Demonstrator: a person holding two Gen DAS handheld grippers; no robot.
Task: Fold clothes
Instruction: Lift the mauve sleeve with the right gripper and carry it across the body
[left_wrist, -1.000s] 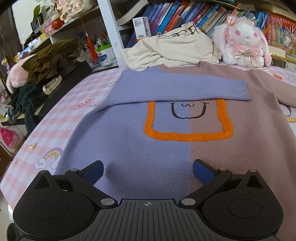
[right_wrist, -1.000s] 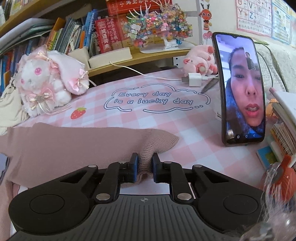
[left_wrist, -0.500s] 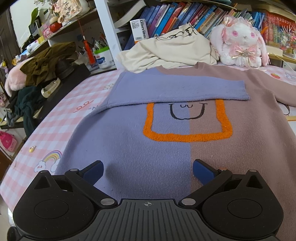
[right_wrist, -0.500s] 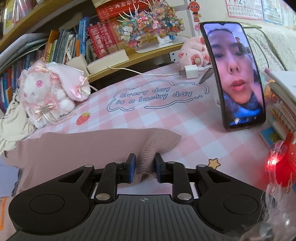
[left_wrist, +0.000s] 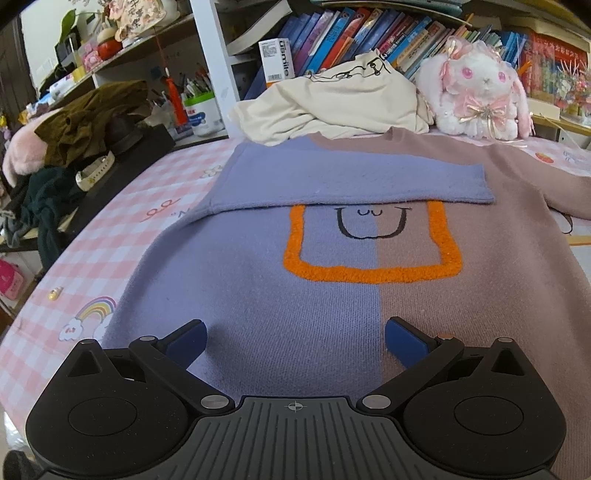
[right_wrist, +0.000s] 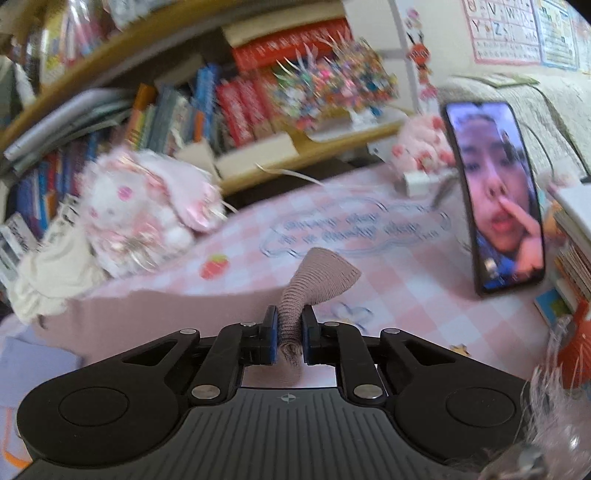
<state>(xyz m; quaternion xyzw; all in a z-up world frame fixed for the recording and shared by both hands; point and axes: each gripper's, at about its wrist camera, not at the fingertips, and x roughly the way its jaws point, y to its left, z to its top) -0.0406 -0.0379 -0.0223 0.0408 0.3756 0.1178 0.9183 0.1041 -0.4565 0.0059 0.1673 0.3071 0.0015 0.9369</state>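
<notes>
The mauve sleeve cuff (right_wrist: 295, 295) is clamped by the right gripper (right_wrist: 288, 332); the sweater body (left_wrist: 295, 295) extends toward 9 o'clock. The left gripper (left_wrist: 295, 341) is spread wide, empty.

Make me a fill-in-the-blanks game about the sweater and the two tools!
1. The right tool is pinching the sweater's pinkish-brown ____.
2. The left tool hangs over the sweater with its fingers wide ____.
3. The purple sleeve lies folded across the sweater's ____.
4. The fuzzy outline on the sweater is coloured ____.

Missing words: sleeve; open; chest; orange
</notes>
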